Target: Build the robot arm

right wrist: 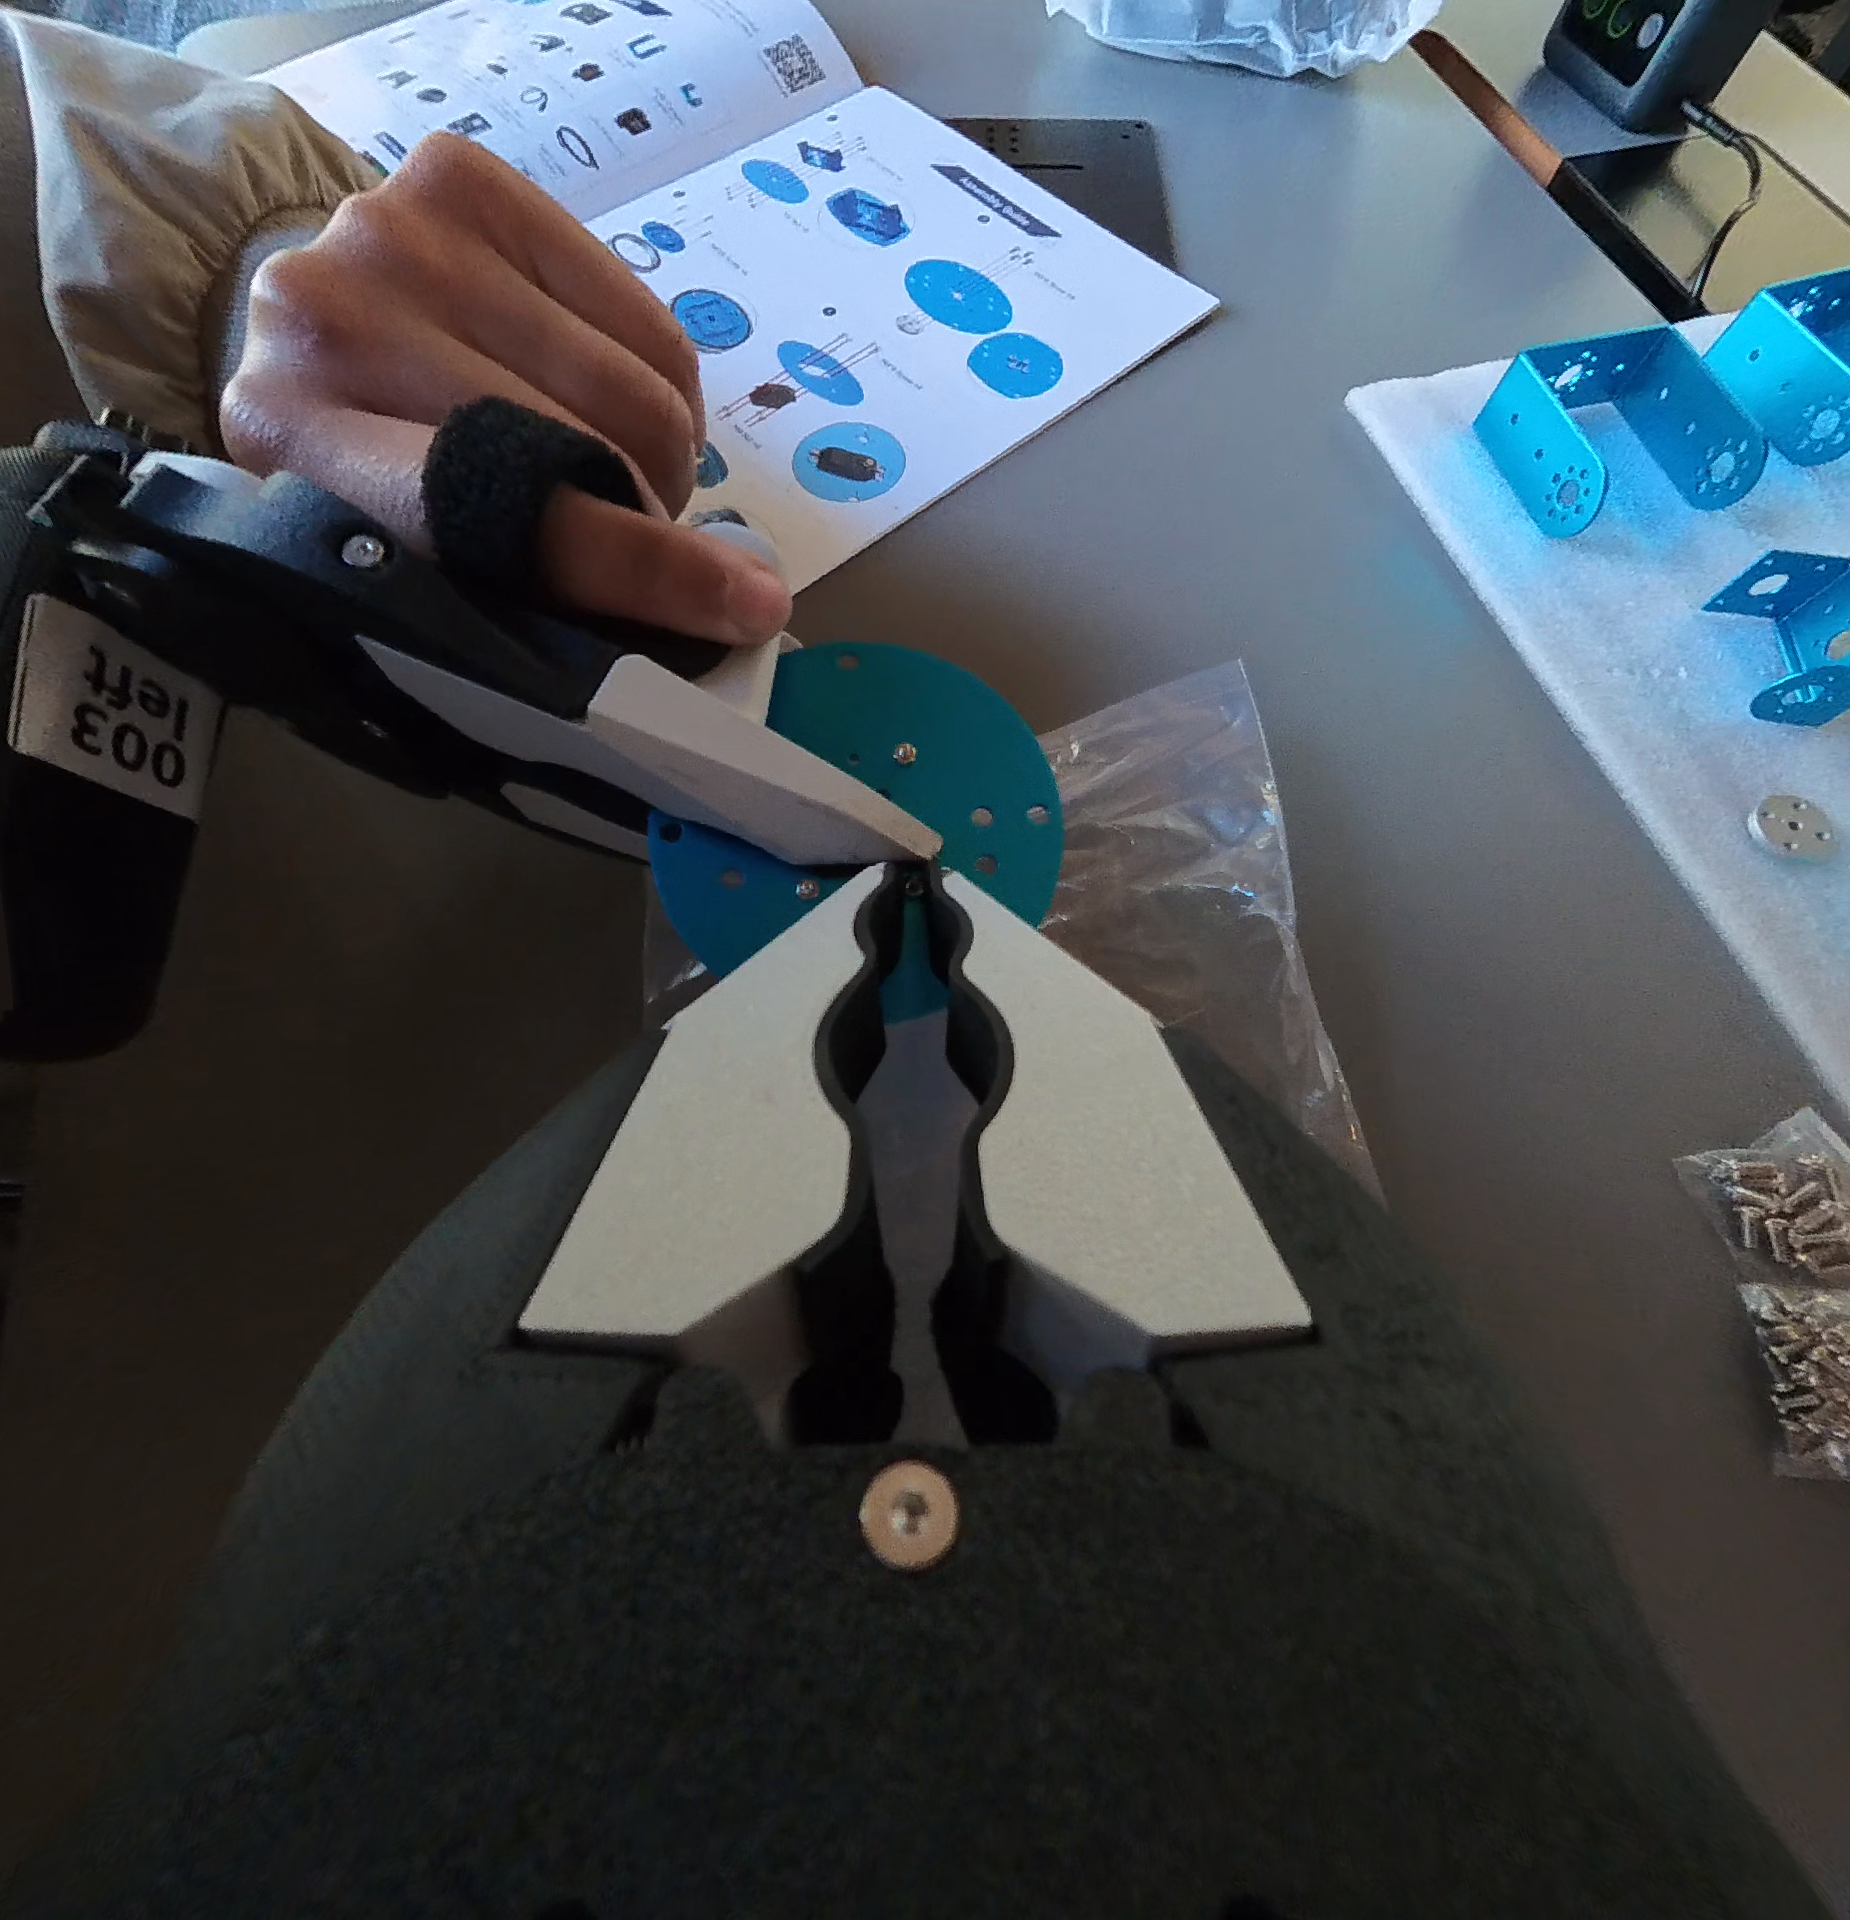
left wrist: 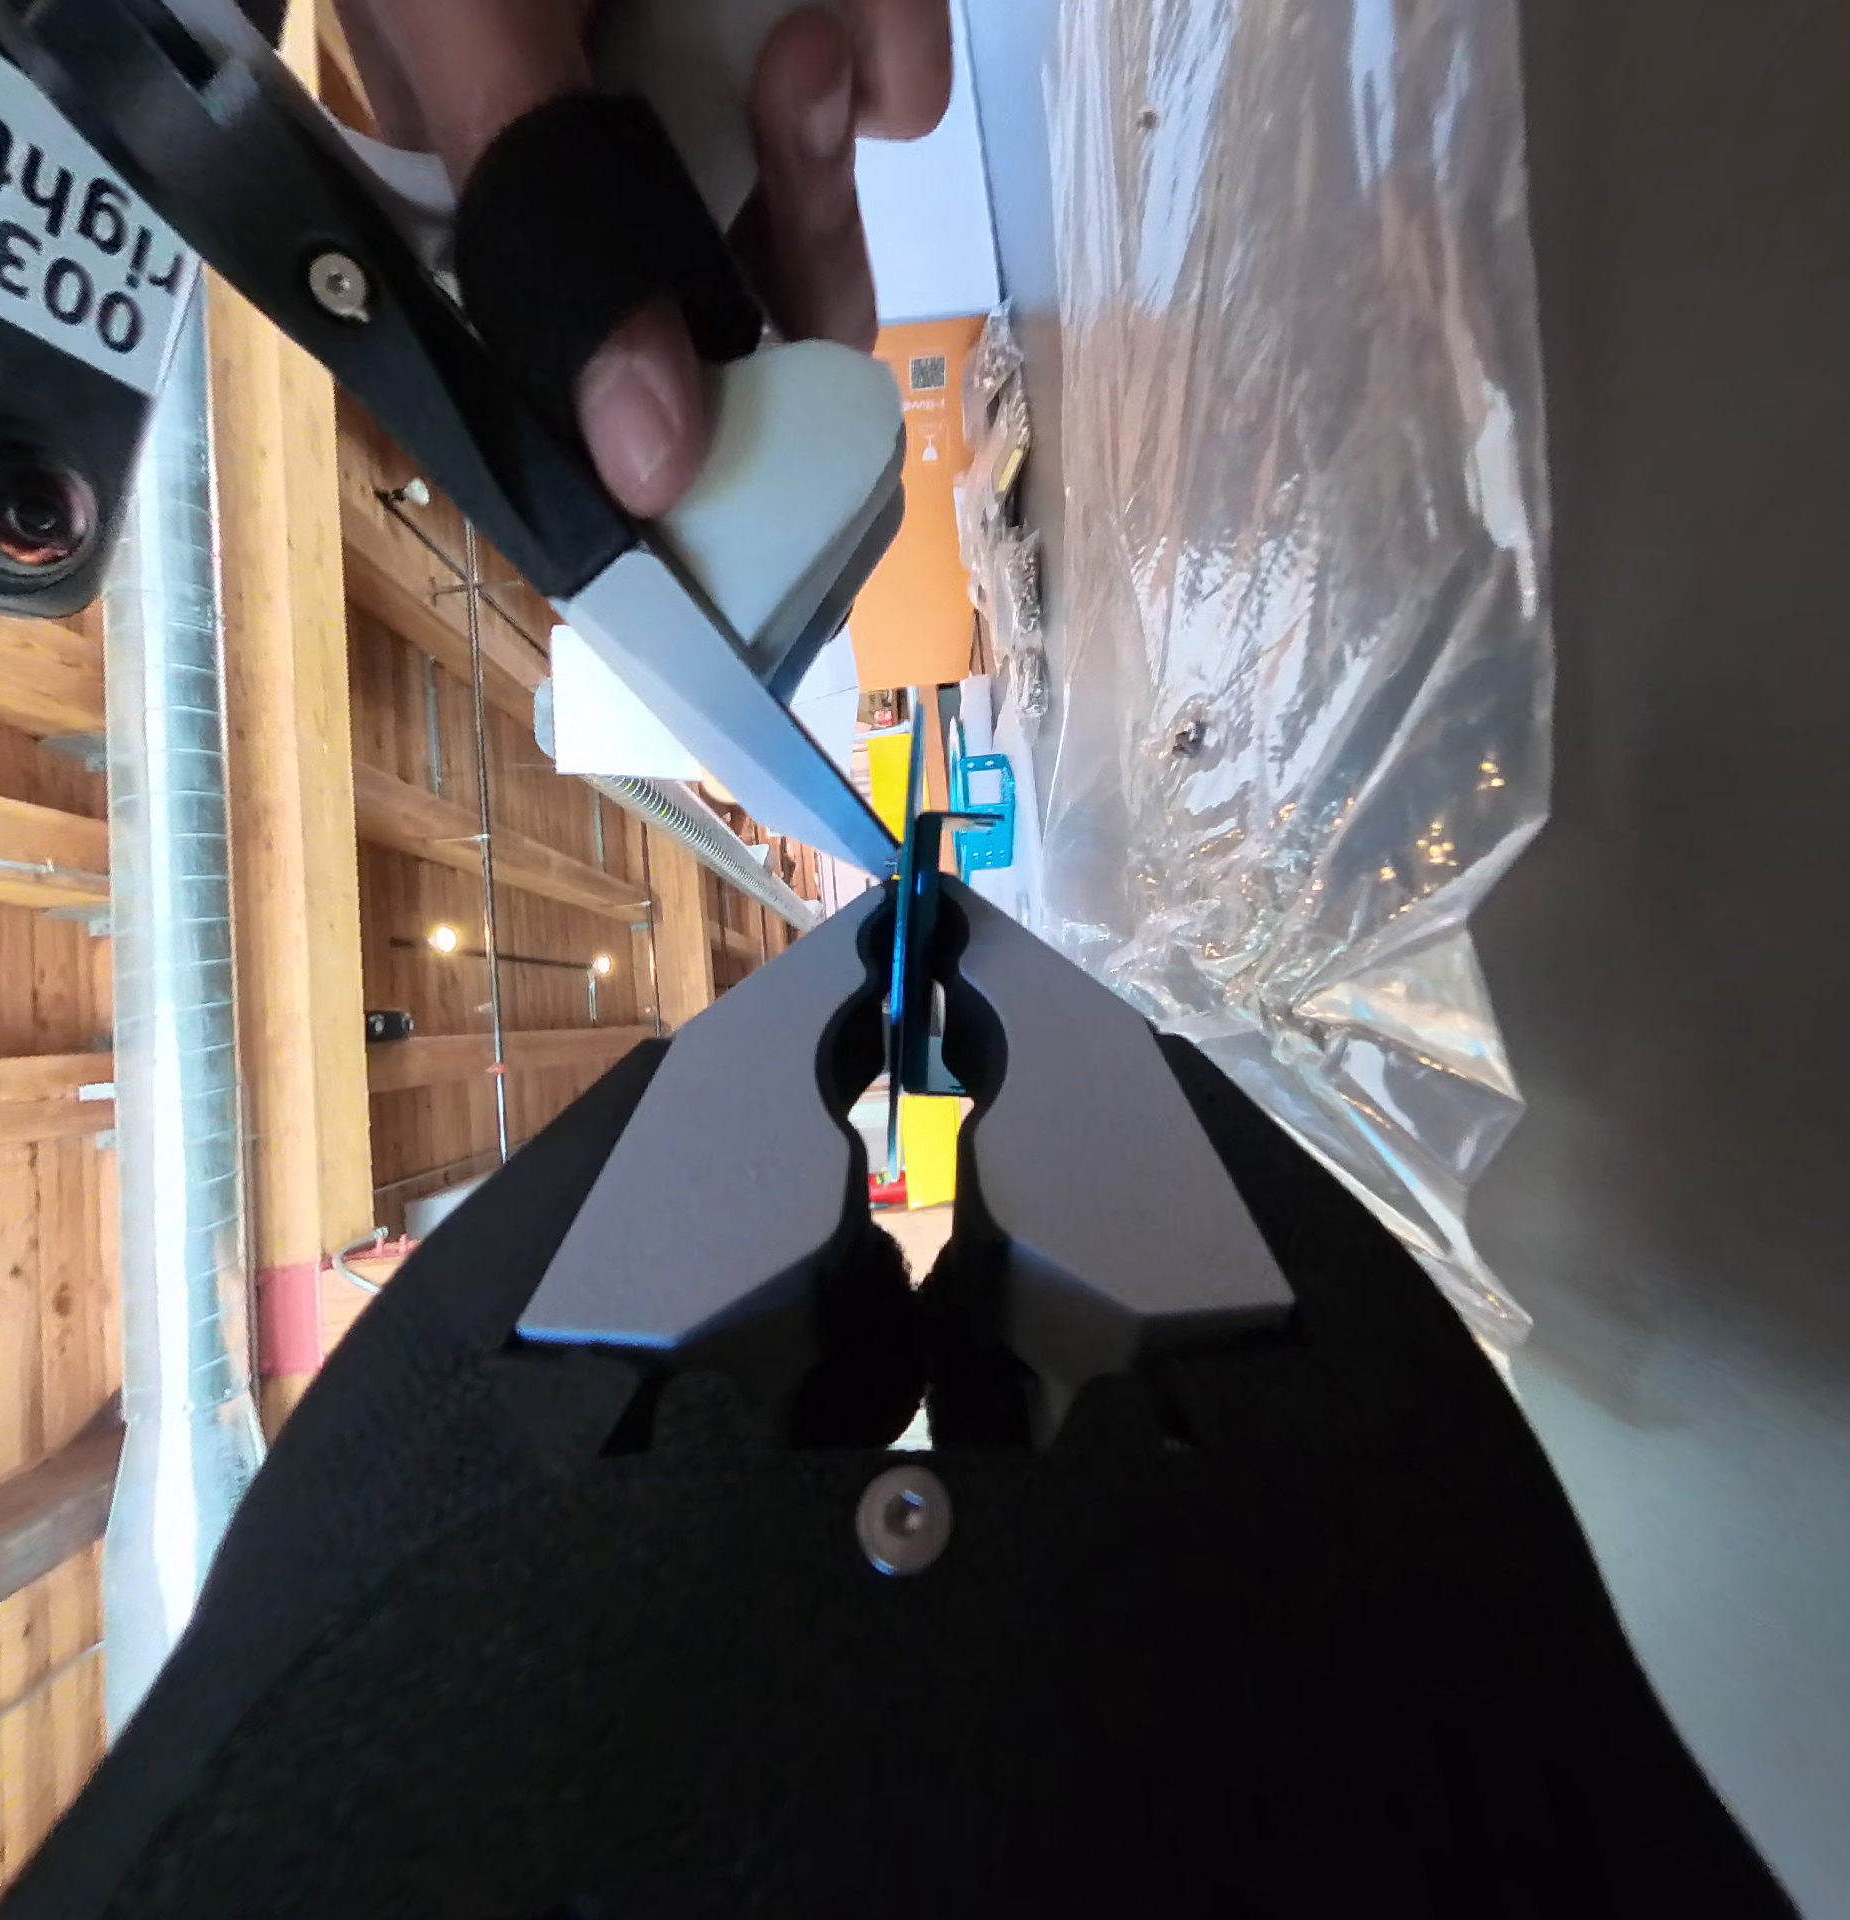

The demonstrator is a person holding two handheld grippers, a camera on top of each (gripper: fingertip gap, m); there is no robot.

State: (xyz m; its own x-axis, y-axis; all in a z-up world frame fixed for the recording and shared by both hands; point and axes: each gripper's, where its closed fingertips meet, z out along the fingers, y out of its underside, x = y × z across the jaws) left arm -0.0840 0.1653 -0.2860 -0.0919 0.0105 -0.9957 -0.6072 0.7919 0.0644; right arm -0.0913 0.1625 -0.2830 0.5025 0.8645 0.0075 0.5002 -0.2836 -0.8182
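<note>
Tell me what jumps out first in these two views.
A blue disc, dotted with holes, sits mid-frame over a clear bag; the left claw is shut on it, and the right claw pinches a tiny screw at its face. Blue brackets lie on white foam at right, an open booklet behind.
</note>
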